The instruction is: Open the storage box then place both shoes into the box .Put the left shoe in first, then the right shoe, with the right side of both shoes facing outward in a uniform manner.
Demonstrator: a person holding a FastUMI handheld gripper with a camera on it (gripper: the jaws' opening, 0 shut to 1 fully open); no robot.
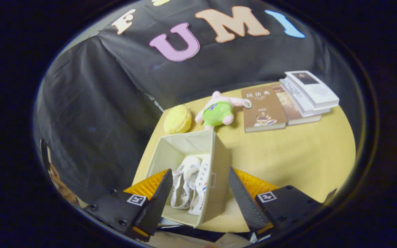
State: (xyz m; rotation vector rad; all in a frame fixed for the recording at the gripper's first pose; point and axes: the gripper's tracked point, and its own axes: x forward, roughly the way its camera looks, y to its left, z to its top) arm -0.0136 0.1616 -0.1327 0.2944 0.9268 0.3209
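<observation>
The beige fabric storage box [219, 162] stands open on the yellow table, directly below and ahead of my fingers. Two white shoes [190, 186] lie side by side inside it, soles and laces showing, the right-hand one with a striped side mark. My gripper [200, 177] hovers above the box with its jaws wide apart and nothing between them. One fingertip [165, 182] overlaps the box's left wall, the other fingertip [236, 182] its right outer wall.
Beyond the box lie a yellow knitted ball [177, 119] and a pink plush toy in green [218, 112]. A brown book [263, 109] and a stack of books [307, 93] rest at the far right. The yellow table [305, 155] spreads to the right.
</observation>
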